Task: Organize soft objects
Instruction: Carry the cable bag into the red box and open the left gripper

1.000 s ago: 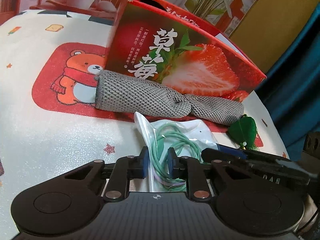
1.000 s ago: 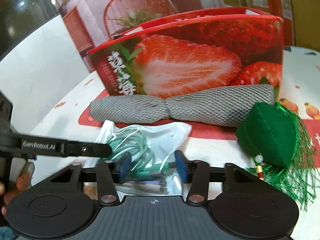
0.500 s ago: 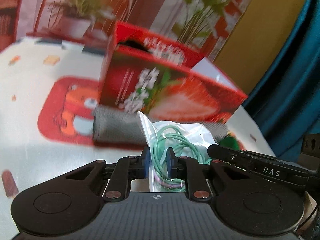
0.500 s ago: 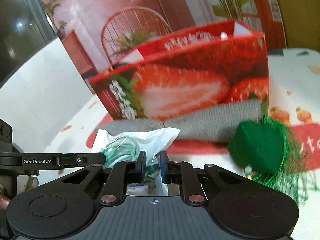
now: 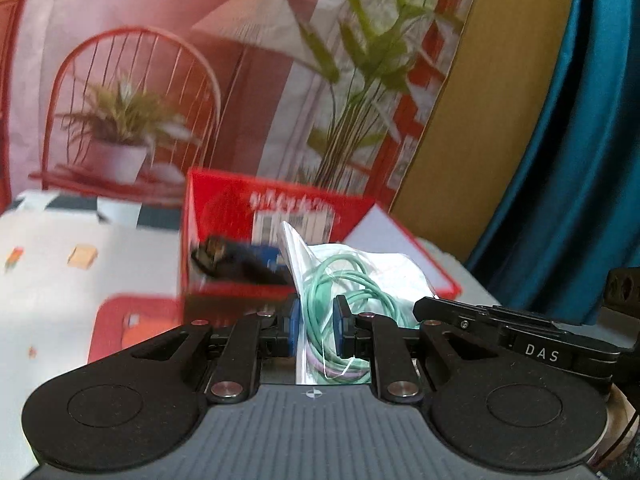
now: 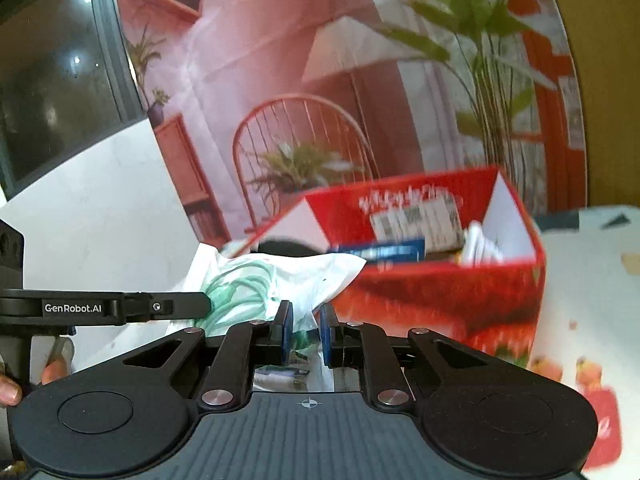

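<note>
A clear plastic bag with a coiled green cable is held in the air by both grippers. My left gripper is shut on its near edge. My right gripper is shut on the bag's other edge, and the bag spreads out to the left above it. The open red strawberry box stands just beyond and below the bag; in the right wrist view the box is to the right. Dark and blue items lie inside it.
The table has a white cloth with a red bear mat. A printed backdrop with a chair and plants stands behind the box. A blue curtain hangs at the right. The grey knit cloth and green tassel pouch are out of view.
Both grippers have lifted the bagged cable off the table to above the box's rim. The right gripper closed on the bag. The box's inside now shows.
</note>
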The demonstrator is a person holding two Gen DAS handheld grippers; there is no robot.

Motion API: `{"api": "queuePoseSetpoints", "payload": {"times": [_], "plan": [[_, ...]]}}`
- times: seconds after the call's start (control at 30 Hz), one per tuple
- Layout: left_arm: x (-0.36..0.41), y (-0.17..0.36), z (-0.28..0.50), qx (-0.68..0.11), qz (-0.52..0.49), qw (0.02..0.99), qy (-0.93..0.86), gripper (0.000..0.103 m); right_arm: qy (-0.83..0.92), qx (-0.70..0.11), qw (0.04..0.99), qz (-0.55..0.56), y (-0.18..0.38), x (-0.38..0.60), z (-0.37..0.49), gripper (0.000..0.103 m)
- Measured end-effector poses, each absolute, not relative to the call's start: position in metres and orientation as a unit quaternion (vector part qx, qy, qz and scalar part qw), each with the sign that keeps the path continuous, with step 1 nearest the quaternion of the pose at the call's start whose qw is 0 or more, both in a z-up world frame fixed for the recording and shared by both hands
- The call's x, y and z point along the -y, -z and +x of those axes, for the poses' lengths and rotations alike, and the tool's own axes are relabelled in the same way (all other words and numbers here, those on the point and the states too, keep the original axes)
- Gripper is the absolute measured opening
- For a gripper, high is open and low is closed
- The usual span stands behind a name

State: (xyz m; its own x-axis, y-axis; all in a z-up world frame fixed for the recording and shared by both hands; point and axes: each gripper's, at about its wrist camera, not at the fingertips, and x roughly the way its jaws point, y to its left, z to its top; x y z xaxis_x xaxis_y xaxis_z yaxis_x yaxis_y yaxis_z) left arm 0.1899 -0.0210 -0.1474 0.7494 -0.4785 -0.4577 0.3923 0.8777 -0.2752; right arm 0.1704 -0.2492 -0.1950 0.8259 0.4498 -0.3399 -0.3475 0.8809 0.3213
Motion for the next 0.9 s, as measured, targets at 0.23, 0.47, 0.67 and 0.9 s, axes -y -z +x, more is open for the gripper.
{"api": "queuePoseSetpoints", "payload": {"times": [0.23, 0.47, 0.67, 0.9], "plan": [[0.032, 0.132, 0.247, -0.271, -0.078, 0.934, 0.221, 0.018, -0.200, -0.197, 0.954, 0.107, 0.165, 0.258, 0.225, 0.014], [0.044, 0.148, 0.308, -0.325, -0.050, 0.924, 0.197, 0.018, -0.183, -0.243, 0.948, 0.098, 0.175, 0.254, 0.288, 0.014], [0.050, 0.178, 0.338, -0.398, -0.031, 0.896, 0.193, 0.019, -0.163, -0.321, 0.928, 0.097, 0.206, 0.249, 0.324, 0.014], [0.059, 0.196, 0.352, -0.440, 0.000, 0.874, 0.205, 0.019, -0.151, -0.374, 0.912, 0.071, 0.227, 0.243, 0.337, 0.015]]}}
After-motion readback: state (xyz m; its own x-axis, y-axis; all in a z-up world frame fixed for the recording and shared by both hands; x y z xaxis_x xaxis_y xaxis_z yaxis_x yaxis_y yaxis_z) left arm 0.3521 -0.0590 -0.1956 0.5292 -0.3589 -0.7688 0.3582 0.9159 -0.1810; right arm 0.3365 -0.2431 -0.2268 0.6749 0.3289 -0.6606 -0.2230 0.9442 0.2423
